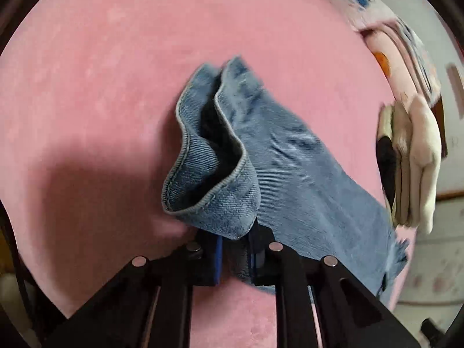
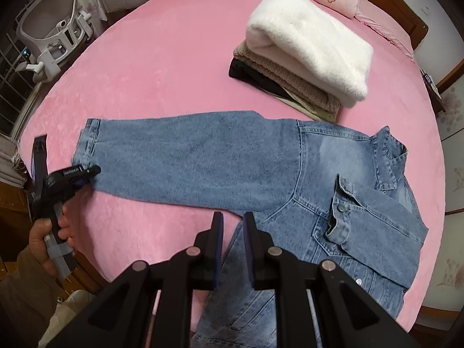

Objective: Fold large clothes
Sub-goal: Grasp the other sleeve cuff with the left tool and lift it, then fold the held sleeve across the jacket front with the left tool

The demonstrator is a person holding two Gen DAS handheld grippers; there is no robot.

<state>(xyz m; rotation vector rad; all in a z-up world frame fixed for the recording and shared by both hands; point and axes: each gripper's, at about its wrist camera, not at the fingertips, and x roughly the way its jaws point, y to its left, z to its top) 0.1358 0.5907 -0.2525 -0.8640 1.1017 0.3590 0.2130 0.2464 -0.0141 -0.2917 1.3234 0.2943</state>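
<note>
The left gripper (image 1: 234,253) pinches the cuff (image 1: 208,171) of the denim jacket (image 2: 333,179), the right gripper (image 2: 233,246) grips its side at six o'clock, so folding the sleeve inward seems next.

We see small white lettering on the left gripper (image 2: 87,171), left of frame, too blurred to read.

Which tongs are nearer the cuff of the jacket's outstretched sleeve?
Left. The left tongs are shut on the sleeve cuff of the denim jacket. The right tongs grip the jacket's side edge near the armpit, a full sleeve length away.
</note>
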